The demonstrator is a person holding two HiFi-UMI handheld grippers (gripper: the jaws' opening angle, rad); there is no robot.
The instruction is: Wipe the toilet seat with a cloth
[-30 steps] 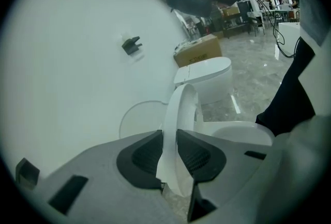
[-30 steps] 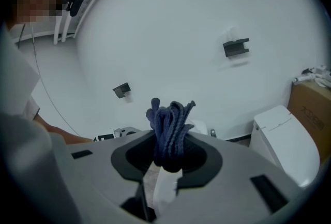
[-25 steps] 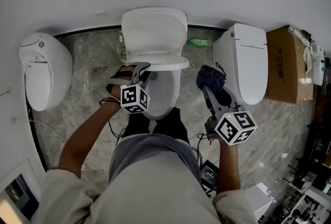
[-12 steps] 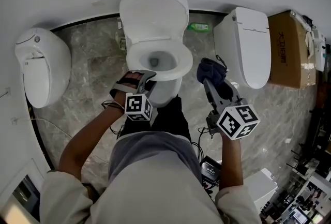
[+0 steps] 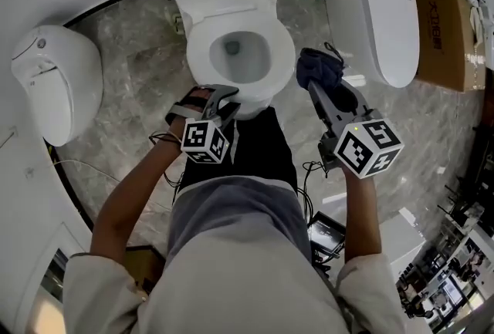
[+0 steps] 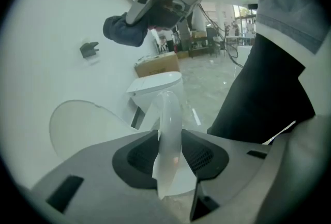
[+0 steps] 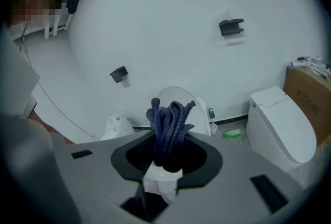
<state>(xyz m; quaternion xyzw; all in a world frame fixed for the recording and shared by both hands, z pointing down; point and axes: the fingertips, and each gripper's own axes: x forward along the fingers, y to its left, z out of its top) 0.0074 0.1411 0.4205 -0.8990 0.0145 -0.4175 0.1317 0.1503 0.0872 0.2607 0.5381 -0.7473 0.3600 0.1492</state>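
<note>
As the left claw [image 5: 228, 98] has just been opening, loose around the lowered white plastic toilet seat's [image 5: 282, 67] front rim, the right claw [image 5: 319, 86] beside that seat clamps a bunched dark blue cloth [image 5: 316, 65]; wiping can likely begin.

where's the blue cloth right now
In the head view the blue cloth is bunched in the right gripper, just right of the middle toilet's seat, between it and the closed toilet on the right.

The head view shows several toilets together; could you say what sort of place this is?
Probably a showroom or test area, not a working bathroom: an open toilet stands between two closed toilets, with a cardboard box nearby.
</note>
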